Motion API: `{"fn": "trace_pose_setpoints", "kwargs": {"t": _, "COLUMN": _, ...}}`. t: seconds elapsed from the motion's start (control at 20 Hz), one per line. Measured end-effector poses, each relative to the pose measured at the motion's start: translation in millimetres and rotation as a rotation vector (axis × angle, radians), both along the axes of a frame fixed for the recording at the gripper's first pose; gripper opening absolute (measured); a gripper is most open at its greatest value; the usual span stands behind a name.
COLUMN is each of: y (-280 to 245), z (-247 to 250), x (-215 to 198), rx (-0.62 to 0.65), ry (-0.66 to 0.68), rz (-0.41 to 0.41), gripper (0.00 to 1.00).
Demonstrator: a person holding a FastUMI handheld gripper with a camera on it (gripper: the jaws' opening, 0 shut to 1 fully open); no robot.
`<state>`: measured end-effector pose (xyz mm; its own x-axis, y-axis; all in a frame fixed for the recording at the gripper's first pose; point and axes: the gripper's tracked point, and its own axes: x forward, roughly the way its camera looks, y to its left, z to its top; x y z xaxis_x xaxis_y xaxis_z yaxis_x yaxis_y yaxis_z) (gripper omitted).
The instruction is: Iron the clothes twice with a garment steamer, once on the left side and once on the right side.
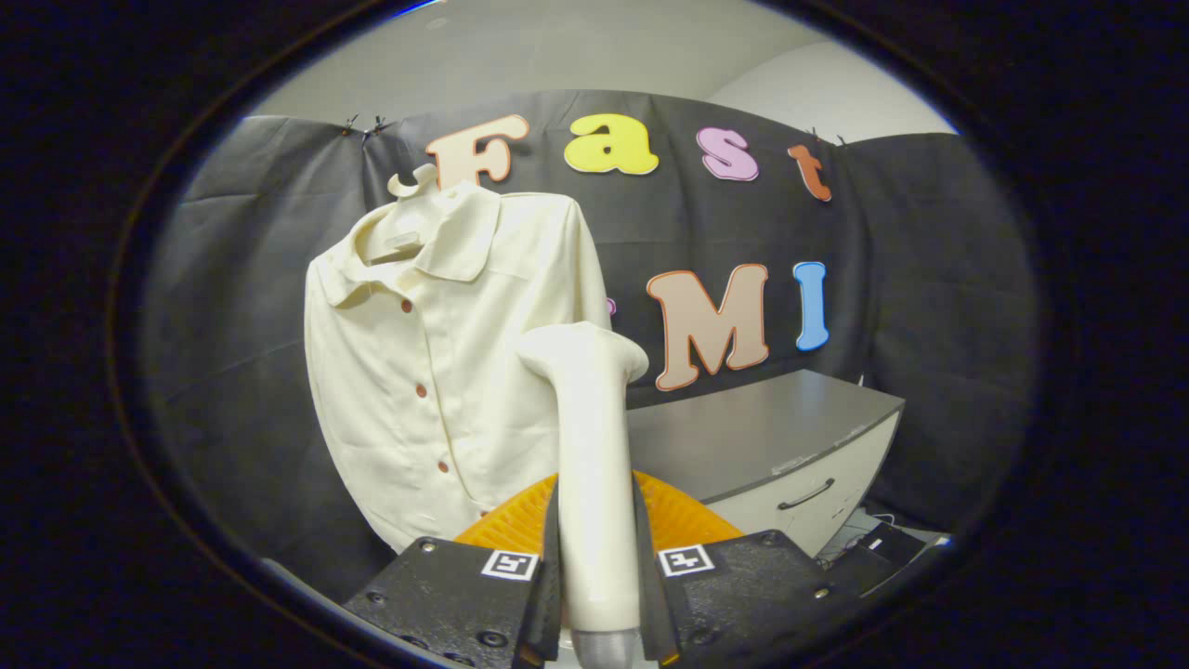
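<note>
Gripper view, grip: I've got the gripper point(599, 595) clamped on the garment steamer point(592, 465), both fingers pressing its handle from either side.
Gripper view, steamer: it stands upright between the fingers, head flared at the top and pointing toward the shirt.
Gripper view, shirt: the cream shirt point(437, 362) hangs on a hanger point(413, 181) against the booth wall, beyond the fingers and a bit to my left; the steamer head overlaps its right edge, but I can't tell if it touches the fabric.
Gripper view, surroundings: a grey cabinet point(790, 446) sits off to the right, well clear.
Progress: I judge pickup done. Neither pass shows as made; left and right strokes both look ahead of me.
</note>
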<state>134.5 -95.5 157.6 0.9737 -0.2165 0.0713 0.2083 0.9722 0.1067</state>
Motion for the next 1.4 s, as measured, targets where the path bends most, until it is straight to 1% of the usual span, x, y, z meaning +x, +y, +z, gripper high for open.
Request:
{"fn": "trace_pose_setpoints", "kwargs": {"t": 0.1, "y": 22, "z": 4, "x": -5, "rx": -0.01, "ry": 0.002, "rz": -0.011, "gripper": 0.33}}
{"fn": "trace_pose_setpoints", "kwargs": {"t": 0.3, "y": 70, "z": 13, "x": -11, "rx": -0.028, "ry": -0.015, "rz": 0.008, "gripper": 0.33}}
{"fn": "trace_pose_setpoints", "kwargs": {"t": 0.55, "y": 131, "z": 13, "x": -1, "rx": -0.029, "ry": -0.016, "rz": 0.072, "gripper": 0.33}}
{"fn": "trace_pose_setpoints", "kwargs": {"t": 0.65, "y": 160, "z": 12, "x": 6, "rx": -0.024, "ry": -0.027, "rz": 0.114, "gripper": 0.33}}
{"fn": "trace_pose_setpoints", "kwargs": {"t": 0.95, "y": 224, "z": 13, "x": 26, "rx": -0.078, "ry": -0.044, "rz": 0.176, "gripper": 0.33}}
{"fn": "trace_pose_setpoints", "kwargs": {"t": 1.05, "y": 234, "z": 3, "x": 42, "rx": -0.075, "ry": -0.014, "rz": 0.181, "gripper": 0.33}}
{"fn": "trace_pose_setpoints", "kwargs": {"t": 1.4, "y": 237, "z": -43, "x": 78, "rx": -0.066, "ry": 0.106, "rz": 0.144, "gripper": 0.33}}
